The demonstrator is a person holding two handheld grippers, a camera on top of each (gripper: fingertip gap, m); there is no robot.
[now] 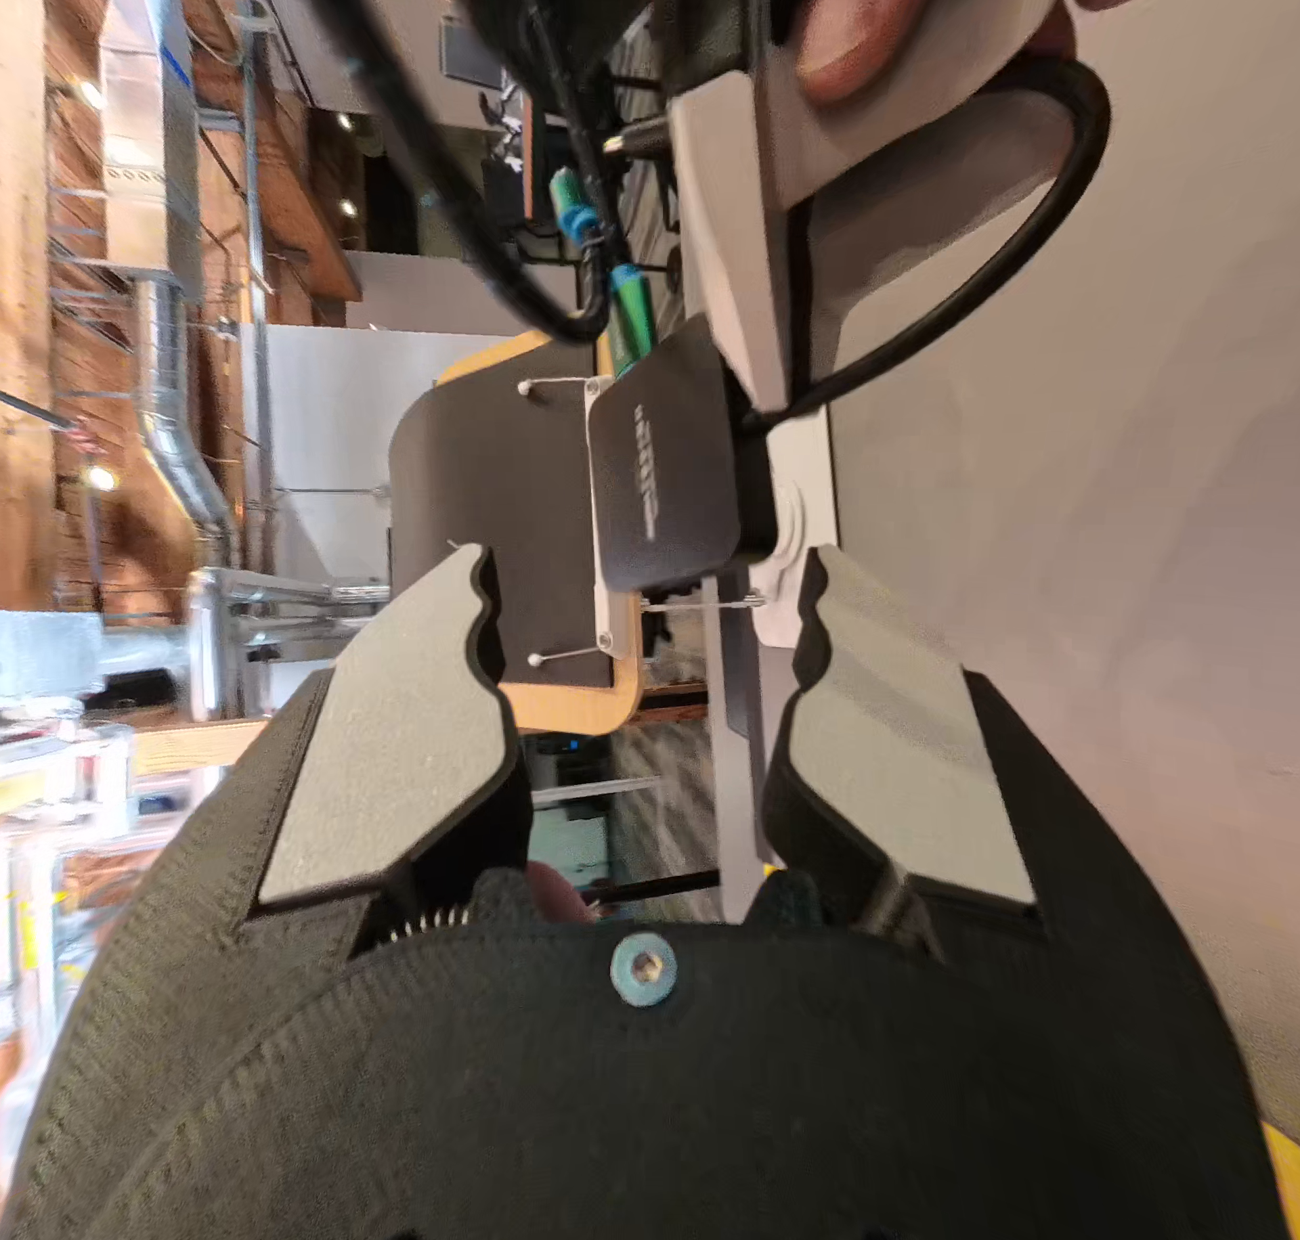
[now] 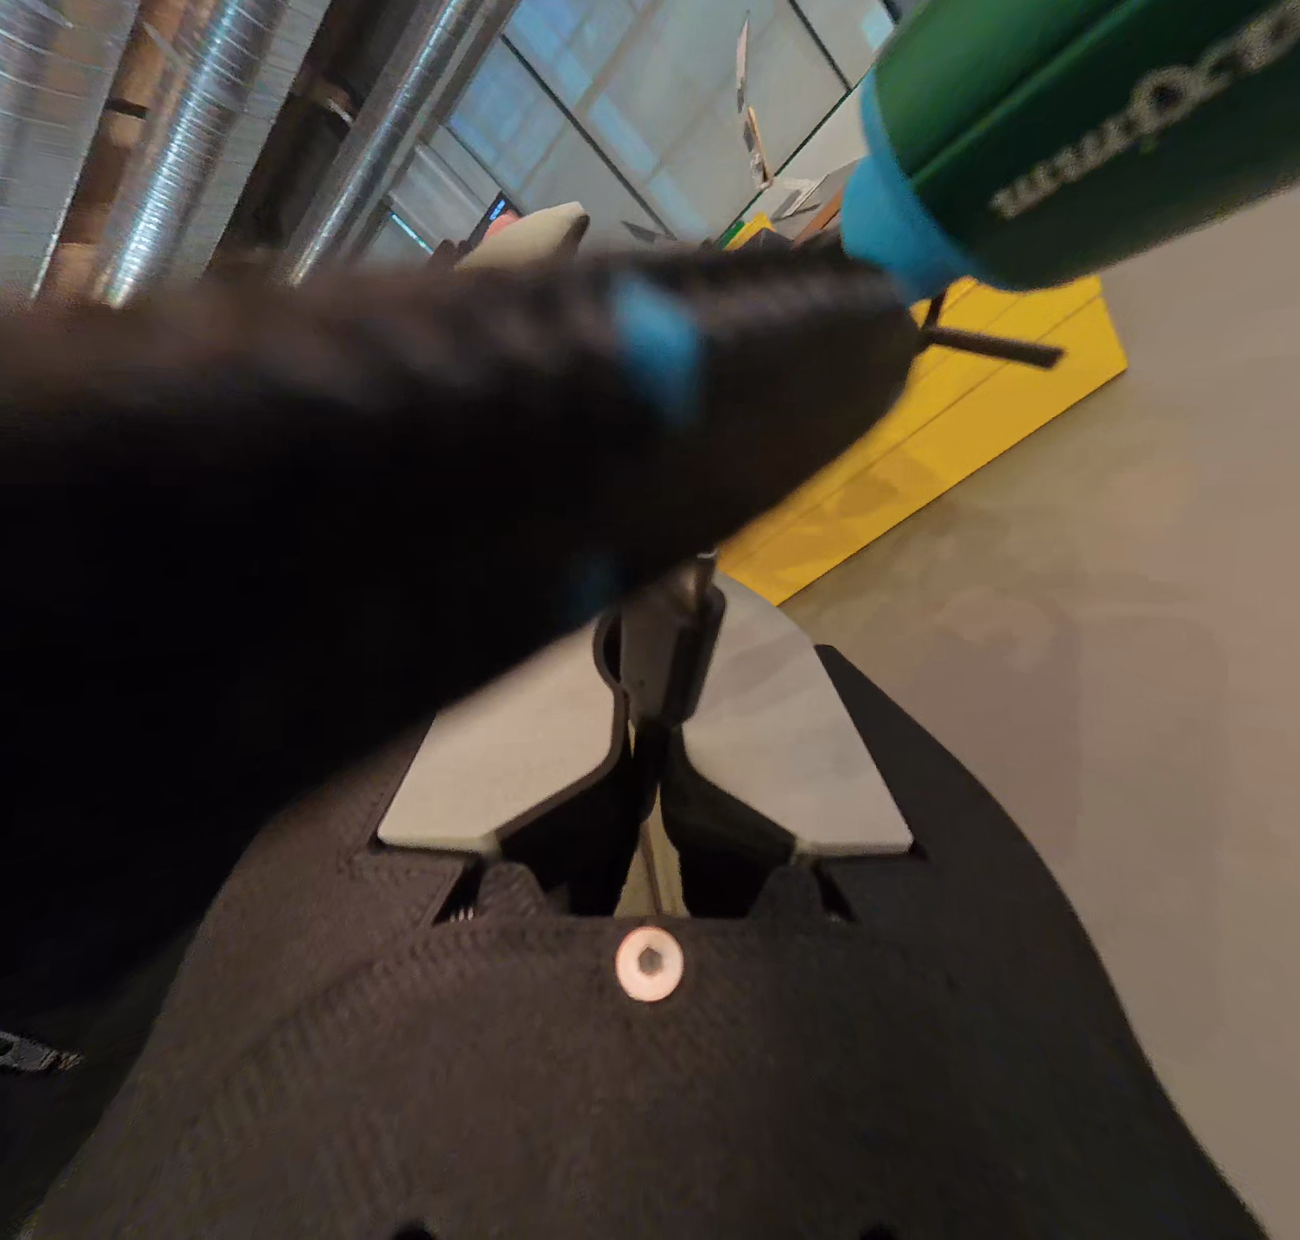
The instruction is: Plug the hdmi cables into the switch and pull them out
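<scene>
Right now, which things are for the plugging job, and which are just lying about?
For the job: black switch box; green HDMI plug; black cable; left gripper; right gripper.
Lying about: yellow box; wooden board; silver duct.

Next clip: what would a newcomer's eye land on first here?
In the left wrist view, the flat black switch box sits dead centre, just beyond the open left tool. In the right wrist view, the right tool is shut on a dark cable plug, with a big green plug housing at upper right.
</scene>
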